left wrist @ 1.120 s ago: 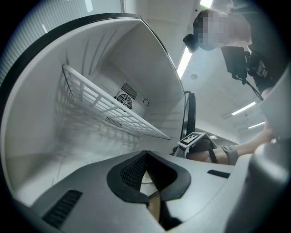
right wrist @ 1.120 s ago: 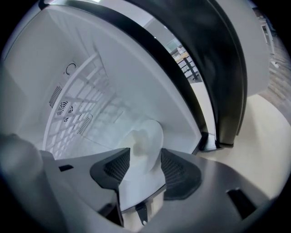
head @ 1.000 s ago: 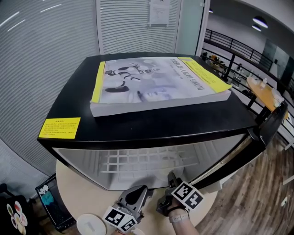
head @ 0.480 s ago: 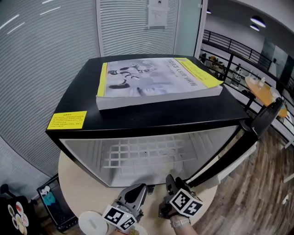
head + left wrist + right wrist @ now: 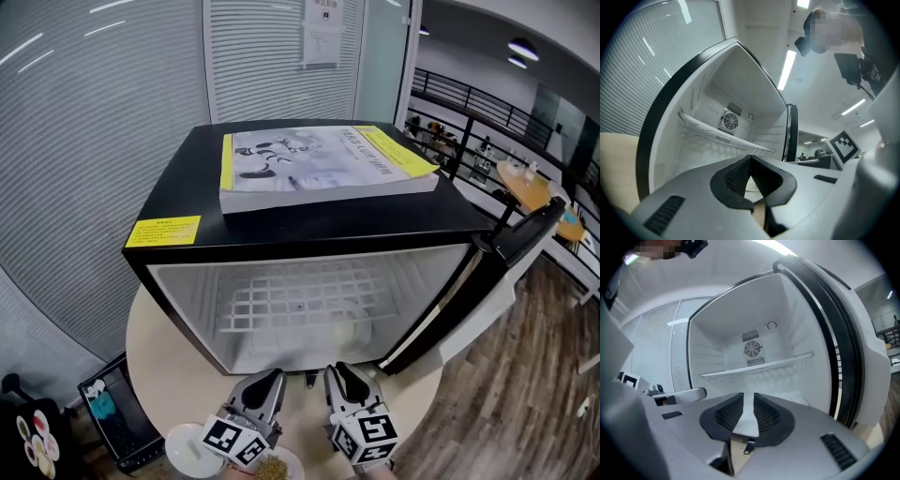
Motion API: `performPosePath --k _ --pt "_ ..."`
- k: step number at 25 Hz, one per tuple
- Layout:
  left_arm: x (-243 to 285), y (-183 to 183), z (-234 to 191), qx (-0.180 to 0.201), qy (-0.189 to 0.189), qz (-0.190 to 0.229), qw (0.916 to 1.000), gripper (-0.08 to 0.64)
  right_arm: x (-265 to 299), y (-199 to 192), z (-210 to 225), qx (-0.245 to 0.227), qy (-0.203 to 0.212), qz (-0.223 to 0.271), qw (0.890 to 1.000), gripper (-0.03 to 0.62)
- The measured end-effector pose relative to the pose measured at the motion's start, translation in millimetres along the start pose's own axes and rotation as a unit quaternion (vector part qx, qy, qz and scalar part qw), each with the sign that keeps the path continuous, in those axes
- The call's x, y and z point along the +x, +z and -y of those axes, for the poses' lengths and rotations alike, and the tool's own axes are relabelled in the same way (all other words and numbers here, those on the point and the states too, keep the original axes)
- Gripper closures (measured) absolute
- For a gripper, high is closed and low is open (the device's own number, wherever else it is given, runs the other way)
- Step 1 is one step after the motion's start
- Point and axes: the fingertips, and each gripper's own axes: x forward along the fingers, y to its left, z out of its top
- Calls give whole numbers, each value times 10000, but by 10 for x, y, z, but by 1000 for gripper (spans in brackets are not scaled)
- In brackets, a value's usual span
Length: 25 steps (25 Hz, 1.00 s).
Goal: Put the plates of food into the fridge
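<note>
A black mini fridge (image 5: 281, 251) stands on a round beige table (image 5: 159, 347). Its door (image 5: 487, 277) is swung open to the right, showing a white inside with a wire shelf (image 5: 300, 302). My left gripper (image 5: 262, 389) and right gripper (image 5: 342, 384) sit side by side at the table's near edge, pointing into the fridge. The left gripper (image 5: 750, 161) is shut with nothing in it. The right gripper (image 5: 748, 401) is closing, with a narrow gap left and nothing between its pads. A white plate (image 5: 186, 450) and a plate of brownish food (image 5: 274, 466) lie under the grippers.
A large yellow-edged book (image 5: 319, 169) lies on the fridge top, with a yellow sticker (image 5: 164, 232) near its front left corner. The back wall holds a fan grille (image 5: 752, 349). A black box (image 5: 108, 408) sits on the floor at left. Wooden floor (image 5: 525, 394) is at right.
My right gripper has pulled back from the door's lower edge to beside the left gripper, and its jaws have narrowed. The view has dropped, so the fridge's inside shows more fully.
</note>
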Motion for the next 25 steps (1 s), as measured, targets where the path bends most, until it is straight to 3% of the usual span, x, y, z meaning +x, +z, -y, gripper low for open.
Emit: performPosePath --k 6,25 --pt "-220 191 -18 153 92 51 9998 554 -230 139 -275 -422 156 138 9989 583" --pt "-827 660 351 246 -62 303 9992 554 -955 544 -935 -422 366 469 9973 584"
